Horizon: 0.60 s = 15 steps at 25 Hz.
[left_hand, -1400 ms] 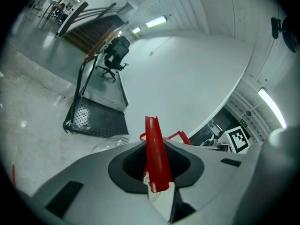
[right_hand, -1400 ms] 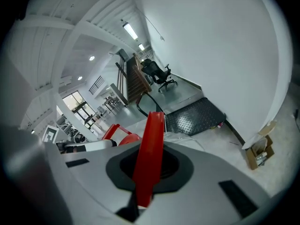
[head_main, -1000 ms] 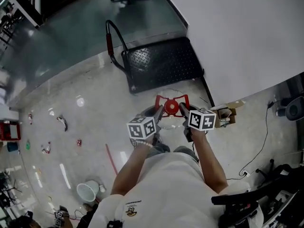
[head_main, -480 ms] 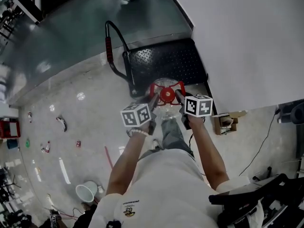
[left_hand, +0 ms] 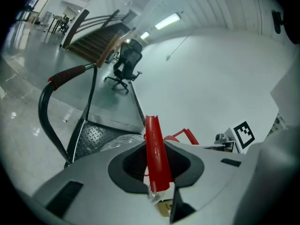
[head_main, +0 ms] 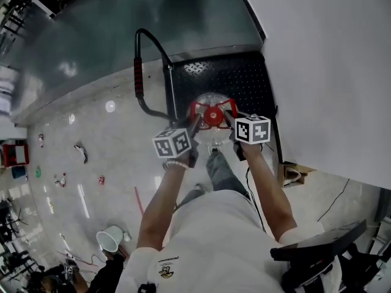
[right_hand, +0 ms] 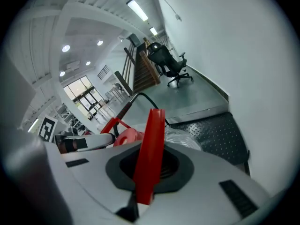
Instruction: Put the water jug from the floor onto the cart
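Red carry handle [head_main: 201, 107] of the water jug [head_main: 211, 98] is taken from both sides: left gripper [head_main: 194, 127] clamped on its left bar, right gripper [head_main: 231, 122] clamped on its right bar. Split grip, likely to keep the load level. Jug hangs off the floor, above the near part of the cart [head_main: 244, 78] deck. Push bar [head_main: 136, 73] stands at the deck's left edge, white wall [head_main: 330, 60] close along the right; far half of deck bare, room to set down
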{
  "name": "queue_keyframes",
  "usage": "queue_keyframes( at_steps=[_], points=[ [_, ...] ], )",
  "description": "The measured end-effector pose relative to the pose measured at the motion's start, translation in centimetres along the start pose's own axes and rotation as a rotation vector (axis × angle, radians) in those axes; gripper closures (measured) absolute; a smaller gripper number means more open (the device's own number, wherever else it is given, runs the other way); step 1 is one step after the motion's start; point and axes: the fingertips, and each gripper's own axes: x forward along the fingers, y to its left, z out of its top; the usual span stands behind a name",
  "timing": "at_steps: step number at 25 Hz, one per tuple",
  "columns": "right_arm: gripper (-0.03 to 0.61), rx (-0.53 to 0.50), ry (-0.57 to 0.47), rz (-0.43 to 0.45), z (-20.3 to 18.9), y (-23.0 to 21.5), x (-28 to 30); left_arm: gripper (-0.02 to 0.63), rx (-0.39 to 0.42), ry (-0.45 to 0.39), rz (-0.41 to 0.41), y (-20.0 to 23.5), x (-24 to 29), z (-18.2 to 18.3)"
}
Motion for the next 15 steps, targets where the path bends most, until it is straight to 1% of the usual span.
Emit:
queue_keyframes(
  at_steps=[3,6,9,12,15],
  points=[
    [0.555,-0.032,0.074,-0.026,1.9,-3.1,3.2,0.537,-0.048,0.020,0.014,2.1,3.5,1.7],
    [0.555,-0.052,0.109,-0.031,3.5,-5.8,6.6,0.537,-0.060,0.027,0.025,4.2,7.5,2.7],
    [0.555,-0.025,0.140,-0.022,4.4,-8.1,10.3,0.537,-0.083,0.025,0.057,6.9,10.9,3.5],
    [0.555,0.031,0.174,-0.006,5.0,-10.3,14.4,0.538,-0.114,0.046,0.101,10.4,14.4,3.9],
    [0.555,0.043,0.207,-0.013,5.3,-12.4,18.2,0.538,-0.118,0.062,0.119,13.6,17.8,4.2]
  ],
)
